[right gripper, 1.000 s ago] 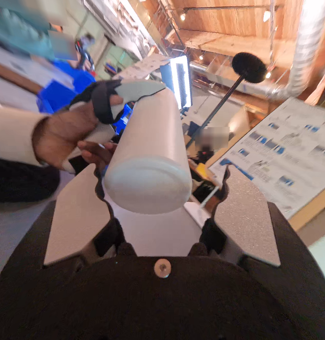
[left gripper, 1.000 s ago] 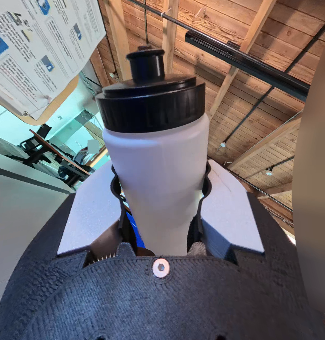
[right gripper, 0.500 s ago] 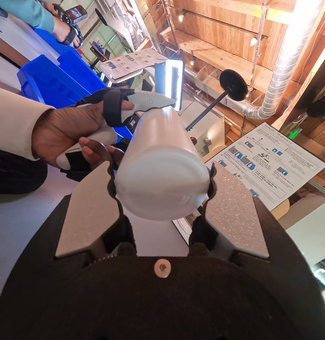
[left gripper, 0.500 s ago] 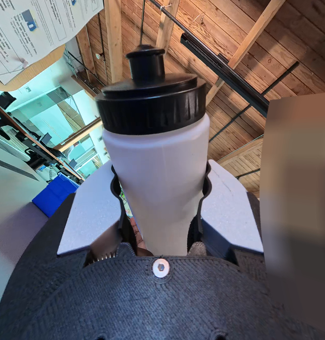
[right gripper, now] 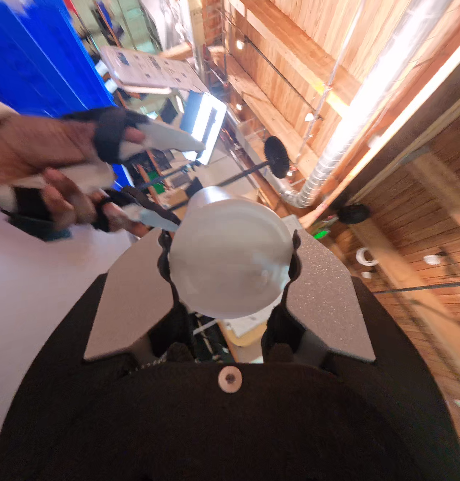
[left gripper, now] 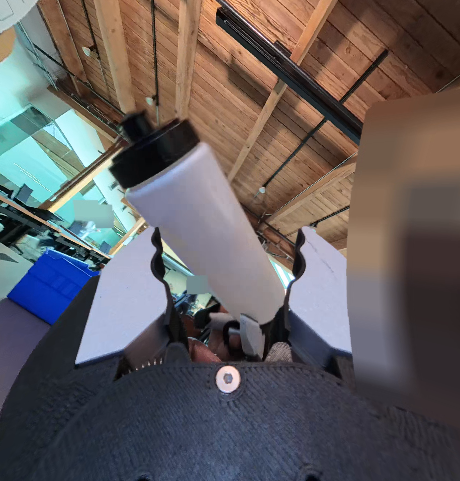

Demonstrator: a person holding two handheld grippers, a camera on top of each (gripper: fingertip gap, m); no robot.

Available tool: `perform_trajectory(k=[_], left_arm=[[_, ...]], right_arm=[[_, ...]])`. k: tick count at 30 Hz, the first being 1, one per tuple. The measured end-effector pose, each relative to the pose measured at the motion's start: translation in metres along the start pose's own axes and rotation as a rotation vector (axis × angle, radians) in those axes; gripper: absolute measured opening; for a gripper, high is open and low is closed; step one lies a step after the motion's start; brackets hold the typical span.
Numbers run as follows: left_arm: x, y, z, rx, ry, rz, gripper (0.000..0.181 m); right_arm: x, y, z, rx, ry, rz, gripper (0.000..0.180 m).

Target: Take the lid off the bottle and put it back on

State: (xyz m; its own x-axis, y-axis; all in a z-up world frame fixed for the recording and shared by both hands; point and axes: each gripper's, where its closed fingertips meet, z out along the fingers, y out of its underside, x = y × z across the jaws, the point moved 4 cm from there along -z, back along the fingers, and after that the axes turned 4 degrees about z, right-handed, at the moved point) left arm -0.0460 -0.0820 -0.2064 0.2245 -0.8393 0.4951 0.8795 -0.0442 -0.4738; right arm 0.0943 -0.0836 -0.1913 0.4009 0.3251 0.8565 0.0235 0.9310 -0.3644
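The right gripper [right gripper: 230,263] is clamped on the base of the white bottle [right gripper: 231,263], which points straight ahead of it. The left gripper [left gripper: 227,263] stands wide, with the bottle [left gripper: 202,226] leaning up and to the left between its parted fingers, against the right one low down or just clear of it. The black lid [left gripper: 153,153] is on, ahead of the left gripper. This looks like a handover, so the left gripper likely needs to move up and close on the lid to twist it off.
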Motion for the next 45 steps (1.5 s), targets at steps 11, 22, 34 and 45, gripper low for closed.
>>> perform_trajectory(k=[11, 22, 34, 45], left_arm=[[0.004, 0.01, 0.005, -0.066, -0.023, 0.118, 0.095], [0.004, 0.025, 0.01, -0.152, -0.051, 0.213, 0.092], [0.014, 0.066, 0.002, -0.471, -0.196, 0.547, 0.087], [0.047, 0.067, -0.045, -0.688, -0.363, 0.861, 0.084]], right_arm=[[0.112, 0.114, -0.06, -0.399, 0.103, -0.061, 0.09], [0.129, 0.221, -0.149, -0.508, 0.368, 0.644, 0.089], [0.083, 0.258, -0.175, -1.088, 0.26, 0.819, 0.09], [0.041, 0.272, -0.197, -1.468, 0.061, 0.94, 0.087]])
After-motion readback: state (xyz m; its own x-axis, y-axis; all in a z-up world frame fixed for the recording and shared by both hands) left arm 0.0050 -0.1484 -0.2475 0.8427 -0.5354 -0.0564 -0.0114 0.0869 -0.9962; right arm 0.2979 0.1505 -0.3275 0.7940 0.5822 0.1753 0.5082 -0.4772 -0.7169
